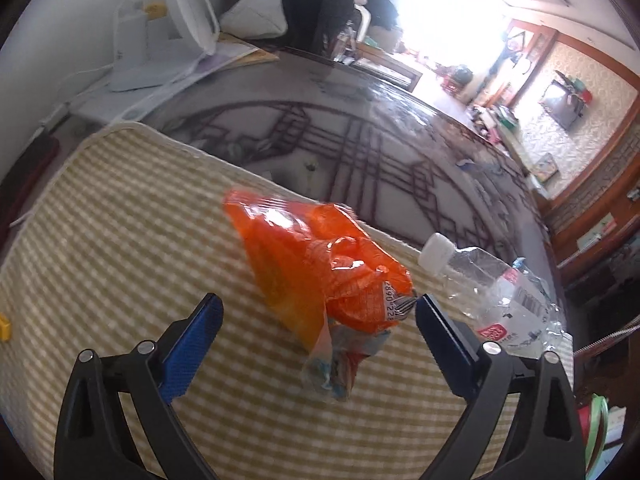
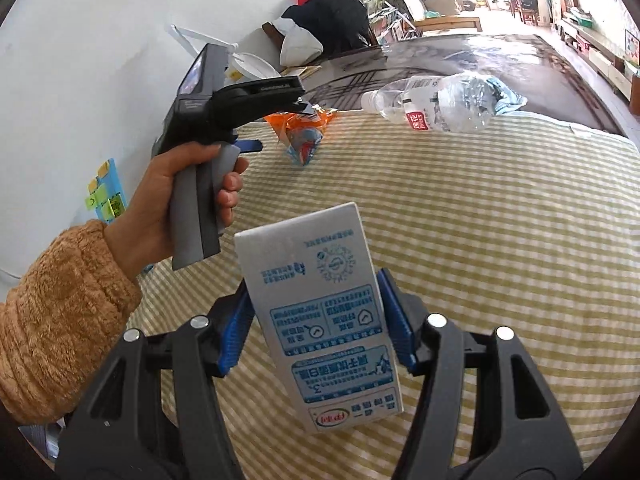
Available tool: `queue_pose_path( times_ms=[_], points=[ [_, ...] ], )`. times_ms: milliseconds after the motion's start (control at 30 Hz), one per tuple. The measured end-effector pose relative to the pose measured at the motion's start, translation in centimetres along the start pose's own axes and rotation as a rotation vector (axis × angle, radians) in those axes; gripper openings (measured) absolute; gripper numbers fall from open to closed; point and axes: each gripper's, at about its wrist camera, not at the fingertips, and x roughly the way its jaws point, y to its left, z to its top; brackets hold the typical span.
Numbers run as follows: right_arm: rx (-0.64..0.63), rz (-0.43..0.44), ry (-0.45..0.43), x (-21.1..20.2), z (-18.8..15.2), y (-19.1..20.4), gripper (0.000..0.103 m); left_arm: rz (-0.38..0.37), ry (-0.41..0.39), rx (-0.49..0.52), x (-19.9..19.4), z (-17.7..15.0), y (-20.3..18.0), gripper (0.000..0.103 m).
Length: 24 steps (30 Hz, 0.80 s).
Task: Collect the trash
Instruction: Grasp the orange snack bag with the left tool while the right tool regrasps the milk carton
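Note:
An orange crumpled snack wrapper point(image 1: 320, 268) lies on the checked mat point(image 1: 120, 240). My left gripper point(image 1: 318, 306) is open, its blue pads either side of the wrapper's near end, not closed on it. A crushed clear plastic bottle point(image 1: 492, 288) with a white cap lies to the wrapper's right. In the right wrist view my right gripper point(image 2: 316, 312) is shut on a white and blue milk carton point(image 2: 320, 320), held above the mat point(image 2: 500, 260). The left gripper point(image 2: 248, 120), wrapper point(image 2: 304, 132) and bottle point(image 2: 436, 104) show further back.
The mat lies on a glass-topped table point(image 1: 360, 140) with a dark lattice pattern. White appliances point(image 1: 160, 36) and papers stand at the table's far left by the wall. A small yellow piece point(image 1: 4, 326) sits at the mat's left edge.

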Motion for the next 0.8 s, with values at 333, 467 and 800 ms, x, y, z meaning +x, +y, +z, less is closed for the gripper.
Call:
queue_pose_path(
  times_ms=[333,467,800],
  points=[
    [-0.035,-0.019,-0.002,0.5,-0.1,0.3,0.058,-0.088,0.038,0.014,-0.9,-0.8,-1.0,0.057],
    [-0.057,-0.032,-0.003,0.3,-0.3,0.6,0.058,-0.138,0.016,-0.021,-3.2,-1.3,-0.7,0.057],
    [-0.084,-0.060,-0.047,-1.6,-0.6,1.4,0.058,-0.199,-0.027,-0.072,-8.8,-5.1,0.5,0.057]
  ],
)
